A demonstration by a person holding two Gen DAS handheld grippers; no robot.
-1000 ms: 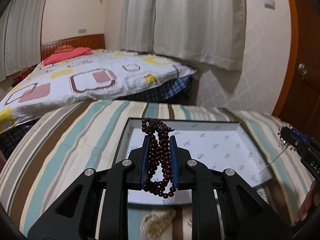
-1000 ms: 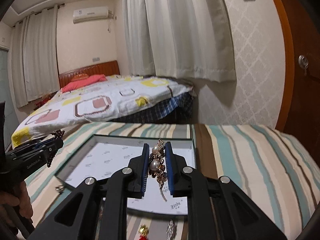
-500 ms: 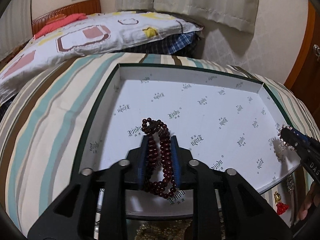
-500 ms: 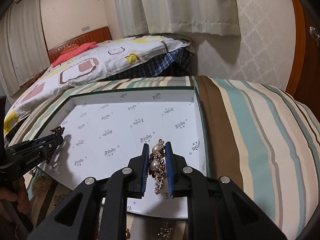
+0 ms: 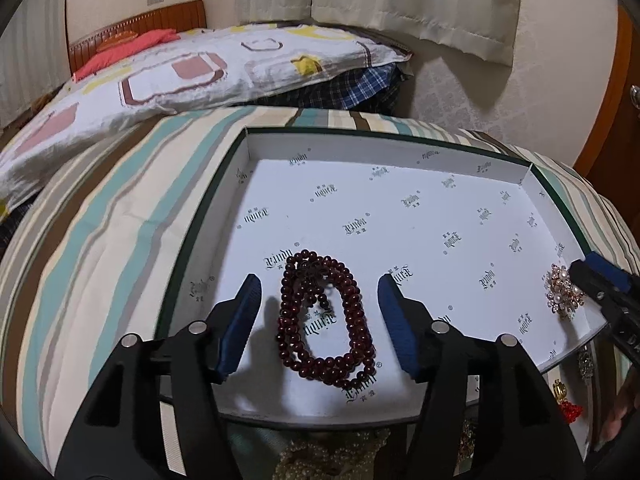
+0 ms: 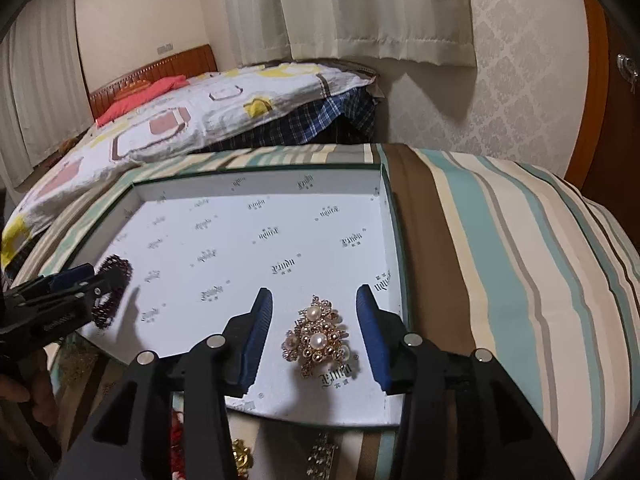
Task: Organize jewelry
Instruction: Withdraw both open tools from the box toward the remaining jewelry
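A shallow white box (image 5: 400, 152) with printed logos lies on a striped cloth. A dark red bead bracelet (image 5: 325, 316) lies on the box floor near its front left. My left gripper (image 5: 320, 312) is open, its blue pads either side of the beads and apart from them. A gold and pearl brooch (image 6: 318, 336) lies at the box's front right; it also shows in the left wrist view (image 5: 564, 292). My right gripper (image 6: 316, 328) is open around the brooch without touching it. The bracelet also shows in the right wrist view (image 6: 110, 294), partly behind the left gripper.
More jewelry lies on the cloth in front of the box: a pale bead heap (image 5: 332, 456), a red and gold charm (image 5: 566, 400), gold and silver pieces (image 6: 320, 456). A bed (image 5: 180, 68) stands behind, a wooden door (image 6: 616, 100) at the right.
Both grippers lowered into the box and opened. The bead bracelet left the left gripper and the brooch left the right gripper; both now lie on the box floor.
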